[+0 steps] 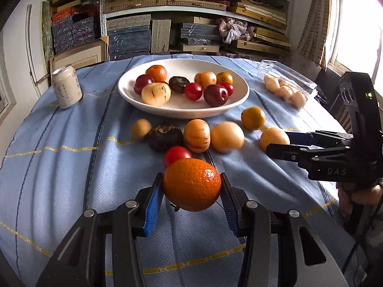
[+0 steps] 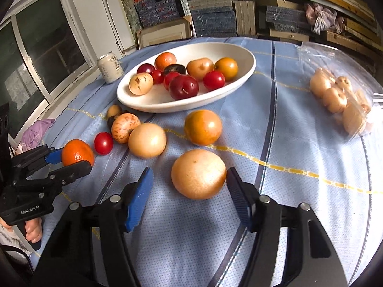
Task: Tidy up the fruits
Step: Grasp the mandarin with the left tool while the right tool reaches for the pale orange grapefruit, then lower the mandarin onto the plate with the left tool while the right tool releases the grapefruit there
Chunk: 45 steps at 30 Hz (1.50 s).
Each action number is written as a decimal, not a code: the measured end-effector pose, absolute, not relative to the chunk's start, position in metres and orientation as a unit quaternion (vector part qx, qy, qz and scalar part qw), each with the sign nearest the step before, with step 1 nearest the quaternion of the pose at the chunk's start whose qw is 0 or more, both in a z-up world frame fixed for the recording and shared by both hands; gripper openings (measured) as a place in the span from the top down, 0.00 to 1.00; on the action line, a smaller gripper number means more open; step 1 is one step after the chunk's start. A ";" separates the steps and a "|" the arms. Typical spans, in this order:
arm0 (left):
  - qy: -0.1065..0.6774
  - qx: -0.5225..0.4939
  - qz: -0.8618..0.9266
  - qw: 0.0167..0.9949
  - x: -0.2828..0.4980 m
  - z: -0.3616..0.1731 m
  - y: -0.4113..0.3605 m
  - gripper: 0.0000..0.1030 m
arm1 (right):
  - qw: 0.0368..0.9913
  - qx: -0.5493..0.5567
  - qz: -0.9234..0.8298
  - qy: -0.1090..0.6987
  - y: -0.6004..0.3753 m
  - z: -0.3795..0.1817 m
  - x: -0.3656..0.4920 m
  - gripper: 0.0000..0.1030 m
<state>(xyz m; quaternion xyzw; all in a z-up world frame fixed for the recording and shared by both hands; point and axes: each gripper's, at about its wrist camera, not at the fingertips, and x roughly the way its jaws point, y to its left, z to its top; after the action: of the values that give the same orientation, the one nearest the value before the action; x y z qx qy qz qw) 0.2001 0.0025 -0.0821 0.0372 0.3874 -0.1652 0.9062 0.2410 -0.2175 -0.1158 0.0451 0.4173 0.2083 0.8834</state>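
Note:
My left gripper [image 1: 191, 178] is shut on an orange tangerine [image 1: 191, 184], held just above the blue cloth; the tangerine [image 2: 77, 153] also shows at the left in the right wrist view. My right gripper [image 2: 189, 171] stands open around a pale orange round fruit [image 2: 198, 174] lying on the cloth. Its right pad [image 2: 237, 191] is at the fruit's edge, while a gap remains at its left pad [image 2: 140, 196]. A white plate [image 1: 182, 113] farther back holds several red, orange, tan and dark fruits. Several more loose fruits lie in a row between plate and grippers.
A pale drink can [image 1: 67, 87] stands at the left of the plate. An open clear plastic box [image 1: 284, 91] of pale round fruits lies at the right. Shelves stacked with boxes rise behind the table. A hand [image 2: 33, 233] holds the left gripper's handle.

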 end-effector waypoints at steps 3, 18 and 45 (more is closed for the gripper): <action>0.391 0.035 -0.170 0.904 0.201 -0.083 0.001 0.55 | 0.883 0.044 0.206 0.418 -0.216 -0.116 0.243 0.39; 0.378 0.028 -0.169 0.910 0.199 -0.080 0.004 0.55 | 0.895 0.041 0.210 0.392 -0.219 -0.109 0.233 0.55; 0.415 0.057 -0.162 0.893 0.344 -0.068 -0.045 0.55 | 0.915 0.096 0.187 0.344 -0.201 -0.054 0.415 0.55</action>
<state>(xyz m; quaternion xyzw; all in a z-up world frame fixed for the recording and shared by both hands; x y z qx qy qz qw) 0.3442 -0.0447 -0.0677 0.0567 0.4152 -0.1625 0.8933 0.4151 -0.2006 -0.0543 0.0960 0.3439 0.1873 0.9151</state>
